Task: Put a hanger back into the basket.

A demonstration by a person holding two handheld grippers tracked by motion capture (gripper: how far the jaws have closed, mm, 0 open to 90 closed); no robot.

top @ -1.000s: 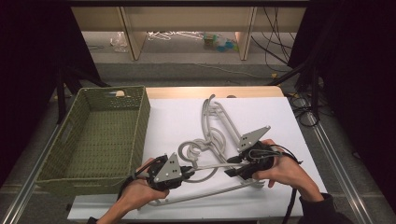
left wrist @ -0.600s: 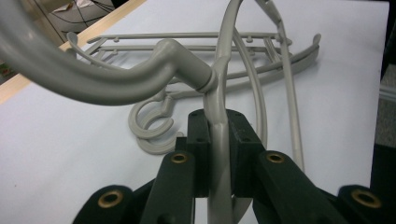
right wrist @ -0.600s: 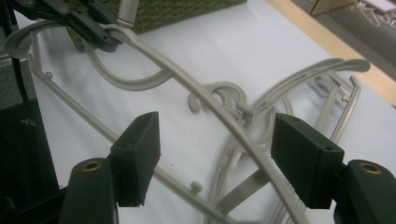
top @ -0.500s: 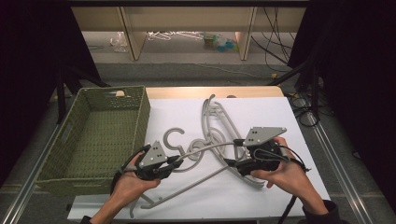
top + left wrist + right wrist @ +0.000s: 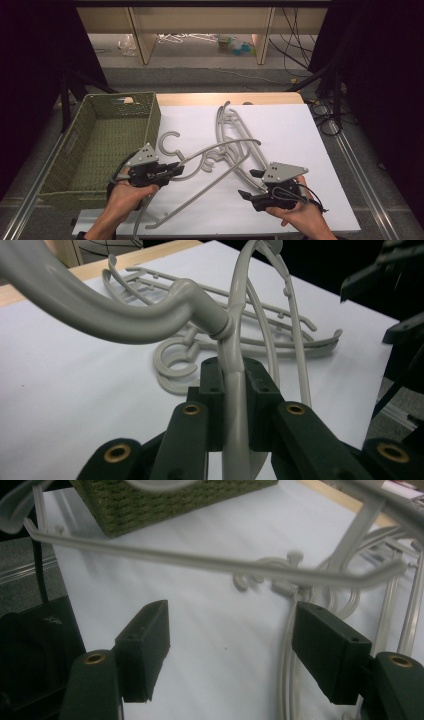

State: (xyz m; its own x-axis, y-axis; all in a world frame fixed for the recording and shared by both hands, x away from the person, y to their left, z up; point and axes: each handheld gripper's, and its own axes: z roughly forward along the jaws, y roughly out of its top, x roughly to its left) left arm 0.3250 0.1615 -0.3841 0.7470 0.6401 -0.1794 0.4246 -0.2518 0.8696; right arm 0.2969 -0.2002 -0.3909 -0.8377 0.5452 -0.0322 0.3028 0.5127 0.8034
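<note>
A grey plastic hanger [image 5: 200, 192] hangs lifted and tilted over the white table top, its hook [image 5: 170, 142] pointing toward the basket. My left gripper [image 5: 176, 170] is shut on it just below the neck; in the left gripper view the black jaws clamp the hanger's stem [image 5: 234, 405], with the left gripper [image 5: 232, 375] centred under the curved hook [image 5: 100, 315]. My right gripper [image 5: 248, 183] stands open at the front right, apart from the hanger. In the right gripper view the hanger's bar [image 5: 200, 560] crosses above the right gripper [image 5: 235, 625], nothing between its pads.
A pile of several grey hangers [image 5: 235, 125] lies on the white sheet [image 5: 300, 135] mid-table. A green woven basket [image 5: 90, 150] stands at the left, its corner [image 5: 165, 500] near the hanger's end. The table's front edge is close to both hands.
My right gripper has let go of the hanger, opened and drawn back toward the front. My left gripper has carried the hanger leftward, toward the basket.
</note>
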